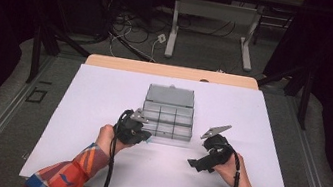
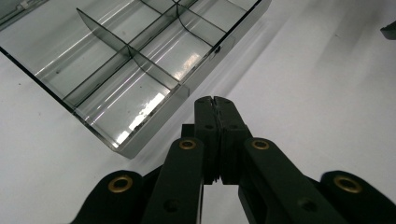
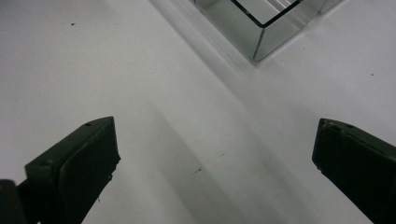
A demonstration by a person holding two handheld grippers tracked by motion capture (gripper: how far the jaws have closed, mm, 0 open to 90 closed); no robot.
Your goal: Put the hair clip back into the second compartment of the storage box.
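A white surface stands in a dark room with cables on the floor. The clear compartment box sits mid-surface. The left gripper, pressed together, is just beside its near edge; the right gripper is spread.

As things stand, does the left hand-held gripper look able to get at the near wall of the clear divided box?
Probably yes: the left hand-held gripper, shut and empty, sits right beside the box with bare white table between them.
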